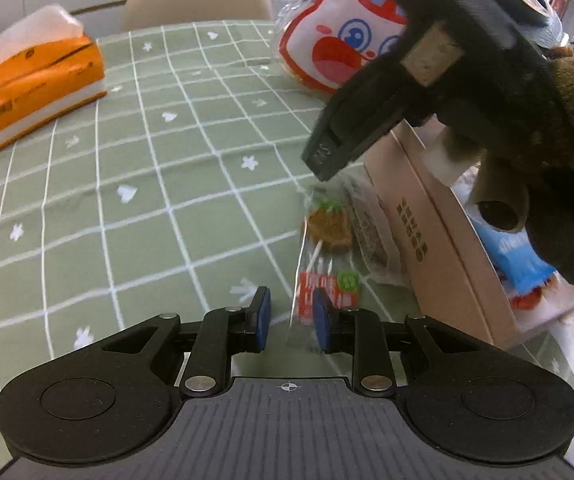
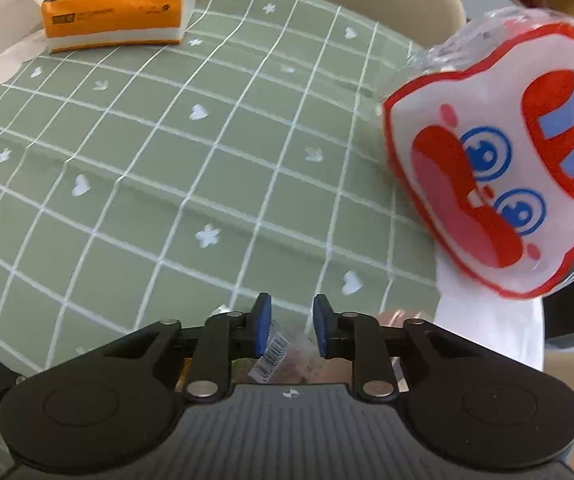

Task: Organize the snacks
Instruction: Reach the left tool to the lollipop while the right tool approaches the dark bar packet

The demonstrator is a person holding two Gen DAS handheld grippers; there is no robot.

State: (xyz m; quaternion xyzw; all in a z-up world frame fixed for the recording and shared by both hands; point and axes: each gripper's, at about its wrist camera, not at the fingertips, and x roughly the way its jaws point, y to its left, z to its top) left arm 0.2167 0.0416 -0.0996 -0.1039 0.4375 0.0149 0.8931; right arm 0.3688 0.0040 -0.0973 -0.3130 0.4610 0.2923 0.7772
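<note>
A: State of the left hand-held gripper (image 1: 291, 318)?

B: Jaws parted, nothing between them. A lollipop packet (image 1: 325, 264) lay just ahead of its right fingertip on the bench (image 1: 135, 216). Beside that, to the right, stood a cardboard box (image 1: 427, 232) containing a blue packet (image 1: 515, 252).

A: And the right hand-held gripper (image 2: 291, 322)?

B: Jaws also parted, holding nothing. A clear barcoded wrapper (image 2: 275, 354) lay beneath its fingers. Farther ahead and right sat the cartoon-face snack bag (image 2: 499, 184).

A: Farthest item?

B: An orange tissue pack (image 2: 119, 10), ahead and left, at the far bench edge.
</note>
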